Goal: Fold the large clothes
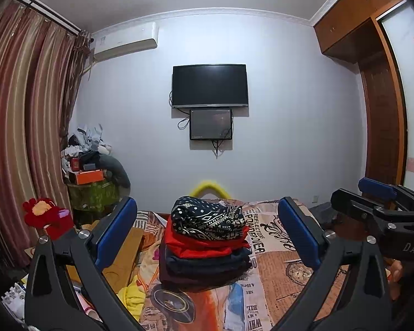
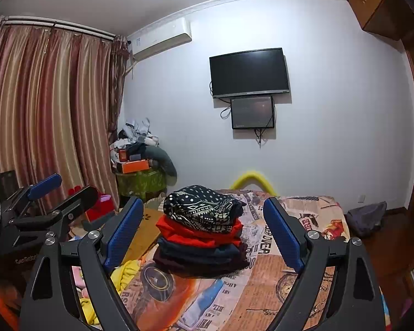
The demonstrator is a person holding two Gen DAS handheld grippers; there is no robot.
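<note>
A stack of folded clothes [image 1: 205, 251] sits on the bed's newspaper-print sheet [image 1: 284, 278]. A black-and-white patterned garment [image 1: 207, 218] lies on top, with red, navy and maroon layers under it. My left gripper [image 1: 207, 207] is open and empty, and its blue pads frame the stack from a distance. In the right wrist view the same stack [image 2: 201, 234] lies ahead between the wide-open pads of my right gripper [image 2: 204, 204], which holds nothing. Each gripper shows at the edge of the other's view: the right gripper [image 1: 364, 195] and the left gripper [image 2: 60, 190].
A crumpled yellow cloth [image 2: 124, 273] lies at the bed's left edge near a red plush toy [image 1: 41, 215]. A cluttered pile [image 1: 91, 165] stands by the curtain. A grey bag [image 2: 367, 218] rests at the bed's right side. A yellow foam bar [image 2: 252, 179] marks the bed's far end.
</note>
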